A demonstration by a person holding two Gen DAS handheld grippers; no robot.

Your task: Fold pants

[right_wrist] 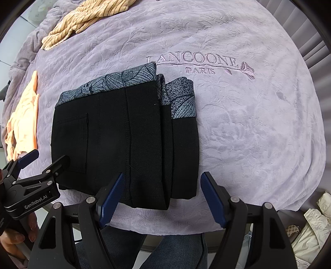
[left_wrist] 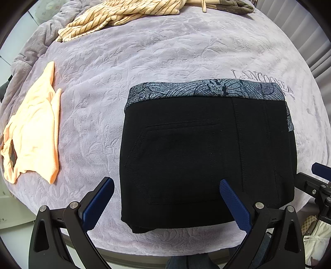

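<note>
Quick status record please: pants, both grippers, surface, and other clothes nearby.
pants: black, folded into a compact stack, patterned waistband at far edge
left gripper: open, empty, over the pants' near edge
right gripper: open, empty, over the stack's near right corner
surface: lilac blanket with embroidered lettering
other clothes: orange garment to the left, striped garment at far edge

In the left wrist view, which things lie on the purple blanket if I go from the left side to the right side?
Peach garment → bare purple blanket → folded black pants → tip of the right tool at the right edge.
</note>
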